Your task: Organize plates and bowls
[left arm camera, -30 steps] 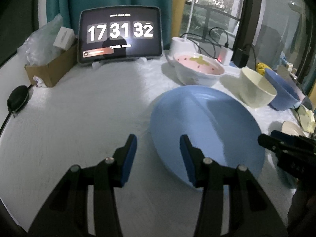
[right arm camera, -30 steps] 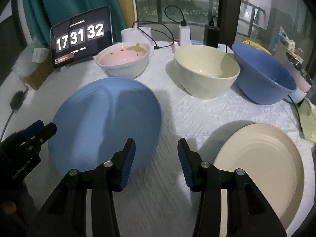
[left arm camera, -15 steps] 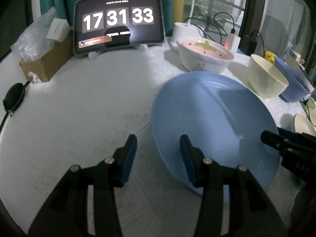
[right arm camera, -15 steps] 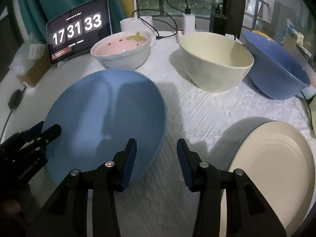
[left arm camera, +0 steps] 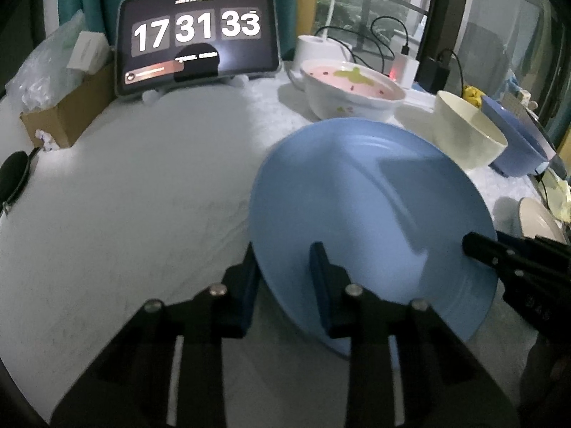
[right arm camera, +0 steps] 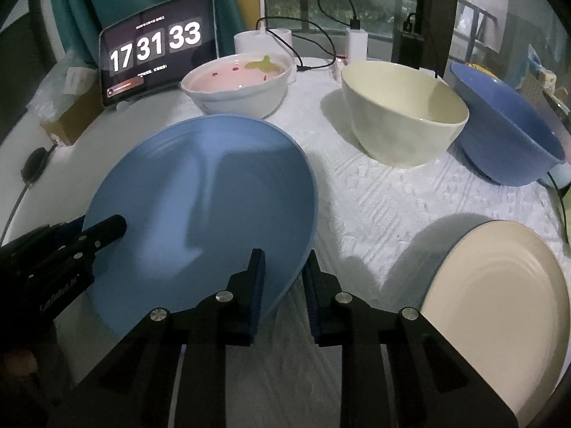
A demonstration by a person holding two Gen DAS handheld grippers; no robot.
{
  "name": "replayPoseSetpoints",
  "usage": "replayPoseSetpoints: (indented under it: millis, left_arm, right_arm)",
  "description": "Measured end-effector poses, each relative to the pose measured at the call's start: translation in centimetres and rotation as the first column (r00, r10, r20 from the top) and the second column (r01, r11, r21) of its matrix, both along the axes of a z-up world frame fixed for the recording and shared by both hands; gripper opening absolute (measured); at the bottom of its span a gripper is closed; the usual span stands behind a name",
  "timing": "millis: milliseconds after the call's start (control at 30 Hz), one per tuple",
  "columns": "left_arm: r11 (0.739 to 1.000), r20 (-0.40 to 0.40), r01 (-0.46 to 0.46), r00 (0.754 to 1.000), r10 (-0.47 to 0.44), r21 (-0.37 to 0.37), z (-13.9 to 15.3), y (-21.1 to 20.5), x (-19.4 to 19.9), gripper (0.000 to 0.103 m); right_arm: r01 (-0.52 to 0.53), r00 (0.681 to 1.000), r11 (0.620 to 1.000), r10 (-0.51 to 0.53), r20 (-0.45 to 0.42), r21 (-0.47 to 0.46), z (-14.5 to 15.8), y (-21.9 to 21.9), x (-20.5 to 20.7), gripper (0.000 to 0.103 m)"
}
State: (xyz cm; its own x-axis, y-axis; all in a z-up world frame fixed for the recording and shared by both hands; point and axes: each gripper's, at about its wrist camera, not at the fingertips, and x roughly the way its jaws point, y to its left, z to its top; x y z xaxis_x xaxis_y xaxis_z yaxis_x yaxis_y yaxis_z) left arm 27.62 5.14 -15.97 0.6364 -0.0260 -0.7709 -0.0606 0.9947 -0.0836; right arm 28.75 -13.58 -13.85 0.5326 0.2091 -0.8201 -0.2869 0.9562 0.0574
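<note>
A large blue plate (left arm camera: 367, 214) lies on the white tablecloth; it also shows in the right wrist view (right arm camera: 214, 196). My left gripper (left arm camera: 282, 274) straddles its left rim, one finger under and one over, jaws narrowed around the rim. My right gripper (right arm camera: 283, 278) straddles its right rim the same way. A cream plate (right arm camera: 499, 296) lies to the right. A pink-lined white bowl (right arm camera: 239, 82), a cream bowl (right arm camera: 403, 107) and a blue bowl (right arm camera: 506, 125) stand behind.
A tablet (left arm camera: 200, 35) showing a clock stands at the back left, next to a cardboard box (left arm camera: 67, 114). A white mug (right arm camera: 264, 41), chargers and cables (right arm camera: 357, 41) sit at the back. A black round object (left arm camera: 12, 178) lies at the left table edge.
Both grippers have moved in onto the blue plate's opposite rims and their jaws have narrowed around it. The plate's edges now sit between the fingers.
</note>
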Motion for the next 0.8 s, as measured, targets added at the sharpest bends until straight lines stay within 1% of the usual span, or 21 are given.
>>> replayPoseSetpoints:
  millis: [200,800]
  left_arm:
    - [1.000,-0.001,0.008,1.000,-0.008,-0.012,0.3,-0.3,-1.0,0.029]
    - [0.999,0.062,0.043,0.997,-0.044,0.002,3.2,-2.7,-4.4,0.029]
  right_arm:
    - [0.012,1.000,1.000,-0.012,0.013,0.001,0.7,-0.5,-0.7,0.022]
    - [0.046,0.996,0.998,-0.049,0.078,0.034,3.5,-3.1,-3.8,0.022]
